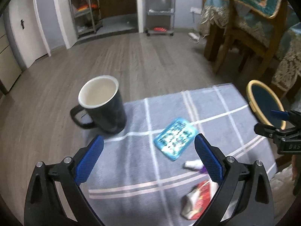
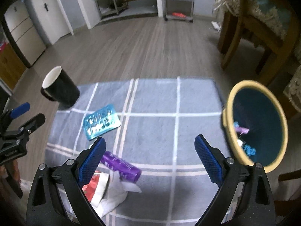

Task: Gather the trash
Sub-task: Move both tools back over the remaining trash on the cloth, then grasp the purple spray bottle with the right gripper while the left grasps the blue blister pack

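grey wood-look flooring runs back to metal shelving, and up front a bench under a grey checked cloth (image 2: 150, 98) carries everything. at its left edge stands a black mug (image 1: 105, 105). next comes a blue blister pack (image 1: 174, 138), lying flat. the left hand-held gripper (image 1: 148, 156) hangs spread wide, holding nothing. nearer lie a red wrapper (image 2: 94, 186), white tissue (image 2: 120, 190) and a purple tube (image 2: 121, 166). the right hand-held gripper (image 2: 150, 157) gapes empty too. rightmost, a yellow-rimmed bin (image 2: 228, 113) already holds scraps.
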Motion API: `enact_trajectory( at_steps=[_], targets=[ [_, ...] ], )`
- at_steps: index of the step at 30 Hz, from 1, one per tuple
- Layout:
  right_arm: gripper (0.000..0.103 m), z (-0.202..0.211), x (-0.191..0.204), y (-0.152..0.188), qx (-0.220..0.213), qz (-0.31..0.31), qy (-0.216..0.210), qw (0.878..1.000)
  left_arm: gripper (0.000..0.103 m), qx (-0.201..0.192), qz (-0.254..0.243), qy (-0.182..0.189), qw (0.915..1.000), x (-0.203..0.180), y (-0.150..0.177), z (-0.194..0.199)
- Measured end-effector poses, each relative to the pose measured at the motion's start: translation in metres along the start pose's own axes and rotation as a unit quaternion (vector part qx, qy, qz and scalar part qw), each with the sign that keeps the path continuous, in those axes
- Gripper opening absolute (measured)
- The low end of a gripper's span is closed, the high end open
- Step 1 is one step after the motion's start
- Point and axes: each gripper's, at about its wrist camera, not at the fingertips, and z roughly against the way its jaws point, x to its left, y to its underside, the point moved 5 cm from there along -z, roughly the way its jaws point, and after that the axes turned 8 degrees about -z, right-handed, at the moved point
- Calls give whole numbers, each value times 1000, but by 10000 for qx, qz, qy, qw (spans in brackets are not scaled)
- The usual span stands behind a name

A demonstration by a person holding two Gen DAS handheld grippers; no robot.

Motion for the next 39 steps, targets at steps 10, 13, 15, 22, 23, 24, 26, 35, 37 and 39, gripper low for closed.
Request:
enact_trajectory(
  at_steps=[10, 13, 15, 22, 23, 24, 26, 35, 37, 39],
  targets=[
    [95, -48, 33, 33, 717, 924, -86, 9931, 95, 323, 329, 125, 9989, 8, 5, -25],
    [95, -57, 43, 44, 922, 1167, -232, 9886, 95, 370, 267, 178, 9988, 3, 4, -29],
    [95, -62, 48, 49, 1027, 1254, -288, 9864, 95, 419, 262, 186, 9986, 2, 6, -31],
    [74, -82, 58, 66, 1333, 1627, -202, 9774, 95, 521, 504, 173, 9972, 13, 10, -36],
    [69, -85, 58, 68, 1356, 1662, -181, 9766, 95, 529, 536, 167, 9970, 15, 11, -37],
    [67, -87, 59, 69, 1362, 1693, -158, 9760, 95, 536, 555, 157, 9969, 15, 11, -37],
    [62, -89, 62, 70, 1339, 1762, -144, 9751, 95, 555, 571, 162, 9967, 15, 12, -40],
    [37, -88, 41, 59, 1267, 1314, -11, 9832, 95, 641, 429, 256, 9967, 2, 11, -52],
    [37, -86, 24, 50, 1198, 947, 115, 9882, 95, 658, 393, 323, 9965, -3, 10, -59],
    [37, -86, 9, 44, 1174, 673, 248, 9905, 95, 709, 286, 394, 9963, -11, 9, -70]
  ],
)
